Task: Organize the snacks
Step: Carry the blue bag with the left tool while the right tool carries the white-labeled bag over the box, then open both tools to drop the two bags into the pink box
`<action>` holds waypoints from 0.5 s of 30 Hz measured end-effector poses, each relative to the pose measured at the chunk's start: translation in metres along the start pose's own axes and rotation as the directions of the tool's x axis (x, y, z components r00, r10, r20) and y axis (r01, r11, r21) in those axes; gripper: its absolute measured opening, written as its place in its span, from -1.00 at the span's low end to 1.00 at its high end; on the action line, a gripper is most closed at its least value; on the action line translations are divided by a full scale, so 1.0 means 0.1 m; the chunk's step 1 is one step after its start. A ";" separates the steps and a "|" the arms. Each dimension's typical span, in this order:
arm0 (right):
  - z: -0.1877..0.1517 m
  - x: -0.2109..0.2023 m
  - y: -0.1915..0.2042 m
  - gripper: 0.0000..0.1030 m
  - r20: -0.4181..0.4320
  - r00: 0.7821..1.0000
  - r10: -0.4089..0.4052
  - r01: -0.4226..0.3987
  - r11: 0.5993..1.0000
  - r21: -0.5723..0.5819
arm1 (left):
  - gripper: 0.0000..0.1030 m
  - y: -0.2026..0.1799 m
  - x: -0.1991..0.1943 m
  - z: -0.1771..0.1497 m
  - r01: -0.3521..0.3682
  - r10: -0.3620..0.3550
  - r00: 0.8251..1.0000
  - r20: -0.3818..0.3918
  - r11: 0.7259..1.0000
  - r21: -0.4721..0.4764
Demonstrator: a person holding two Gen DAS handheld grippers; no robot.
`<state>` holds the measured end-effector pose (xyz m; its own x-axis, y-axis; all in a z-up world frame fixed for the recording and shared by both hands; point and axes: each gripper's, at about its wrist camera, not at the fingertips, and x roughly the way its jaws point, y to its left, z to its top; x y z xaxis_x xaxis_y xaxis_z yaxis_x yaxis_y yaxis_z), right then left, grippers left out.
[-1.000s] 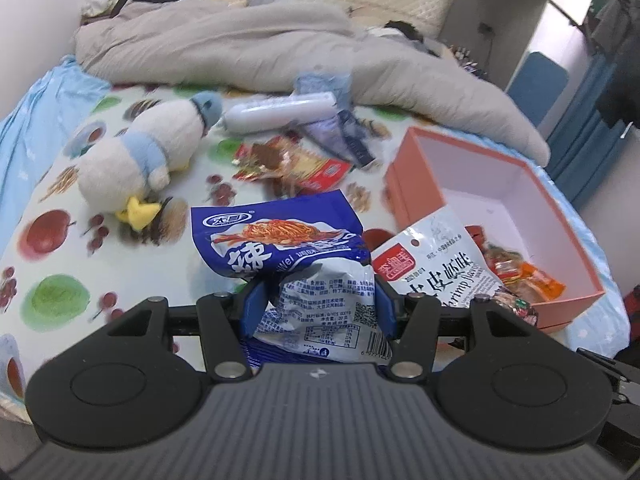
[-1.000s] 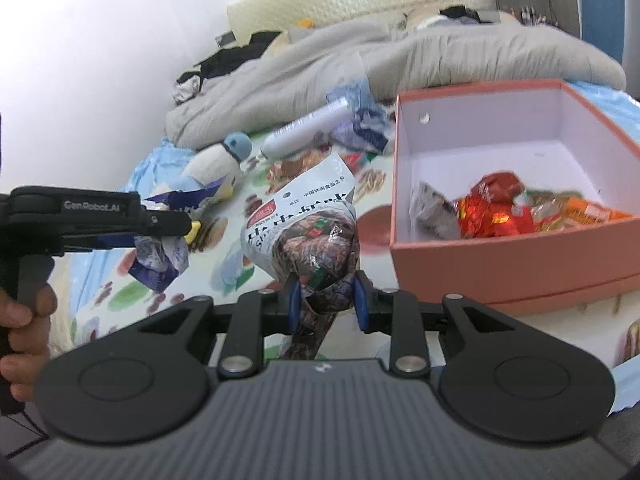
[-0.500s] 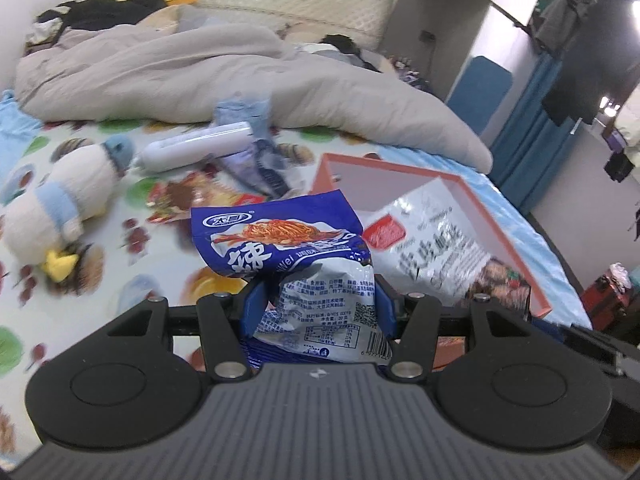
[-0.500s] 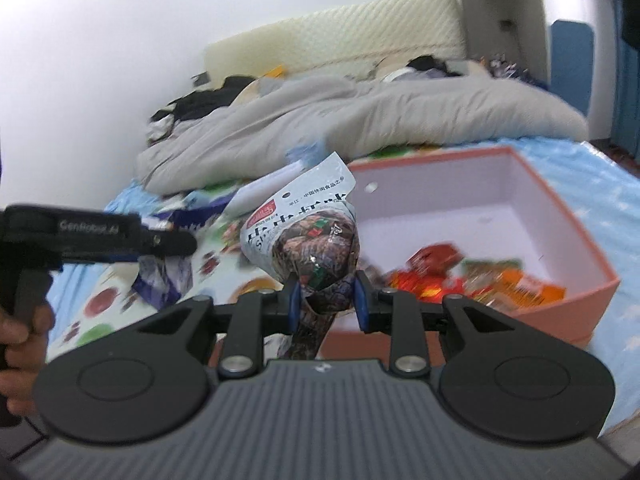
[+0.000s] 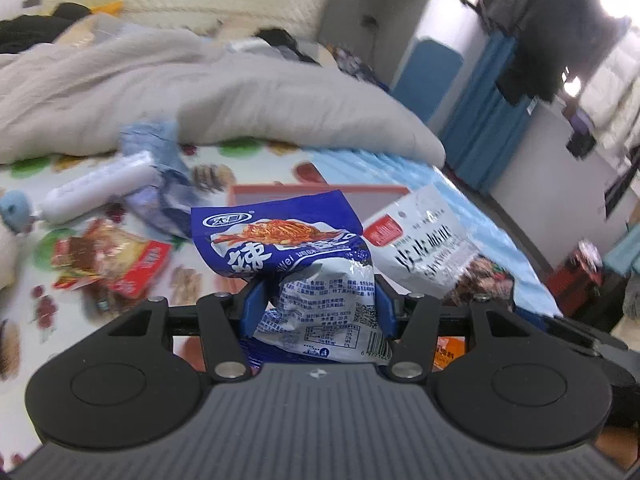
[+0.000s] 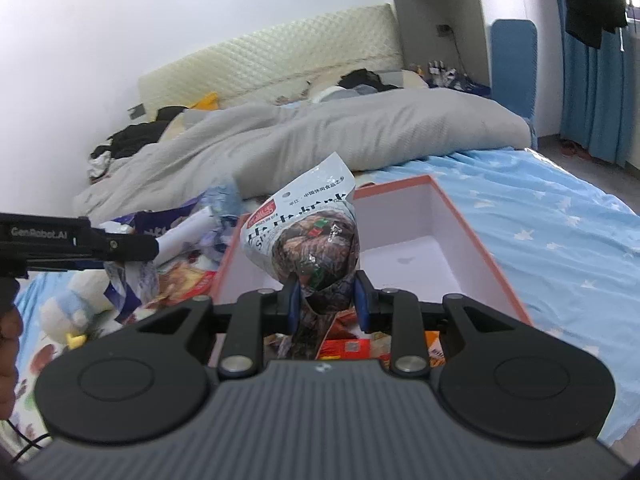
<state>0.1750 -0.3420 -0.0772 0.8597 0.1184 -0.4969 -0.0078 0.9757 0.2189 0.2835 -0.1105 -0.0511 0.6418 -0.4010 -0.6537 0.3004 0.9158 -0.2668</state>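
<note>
The left gripper (image 5: 316, 304) has its jaws pinching a blue snack packet (image 5: 296, 264), and the right gripper (image 6: 325, 300) pinches a white snack packet (image 6: 308, 240). Ahead of and below the right jaws sits the open pink box (image 6: 492, 264) on the bed (image 6: 560, 216).

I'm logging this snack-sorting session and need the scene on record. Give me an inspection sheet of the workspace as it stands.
Surface: bed sheet, light blue with stars on one side, fruit print on the other.
Job's things: pink box, open, wrappers at its near end; blue snack bag; white snack bag; red packet lying on the sheet.
Clutter: plush toy, white tube, grey duvet, dark clothes by the headboard.
Grippers: left gripper shut on the blue snack bag; right gripper shut on the white snack bag.
Cables: thin black cord at the lower left edge.
Surroundings: blue curtains, white wall.
</note>
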 end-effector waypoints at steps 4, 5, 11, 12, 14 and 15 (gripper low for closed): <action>0.00 0.27 -0.15 -0.40 -0.038 0.999 -0.014 0.014 1.000 0.012 | 0.18 0.01 0.41 0.13 0.012 -0.010 0.998 -0.055 0.999 0.032; 0.00 0.31 -0.18 -0.40 -0.046 0.999 -0.016 0.017 1.000 0.013 | 0.18 0.01 0.50 0.15 0.016 -0.013 0.998 -0.067 0.999 0.035; -0.01 0.65 -0.29 -0.37 -0.094 0.996 -0.014 0.017 0.999 0.035 | 0.18 0.10 0.99 0.13 0.011 -0.011 0.987 -0.163 1.000 -0.001; -0.01 0.69 -0.31 -0.37 -0.100 0.995 -0.012 0.016 0.999 0.041 | 0.18 0.12 1.07 0.12 0.012 -0.012 0.984 -0.176 1.000 0.000; -0.01 0.75 -0.33 -0.35 -0.108 0.994 -0.011 0.016 0.999 0.043 | 0.19 0.13 1.15 0.12 0.012 -0.010 0.982 -0.189 1.000 0.007; -0.01 0.77 -0.34 -0.33 -0.112 0.994 -0.012 0.017 0.999 0.047 | 0.19 0.13 1.19 0.12 0.009 -0.007 0.981 -0.192 1.000 0.008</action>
<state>0.2410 -0.3660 -0.1241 0.7974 0.1265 -0.5901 0.0308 0.9680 0.2492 0.3723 -0.1461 -0.1237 0.4921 -0.3953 -0.7756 0.3121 0.9118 -0.2667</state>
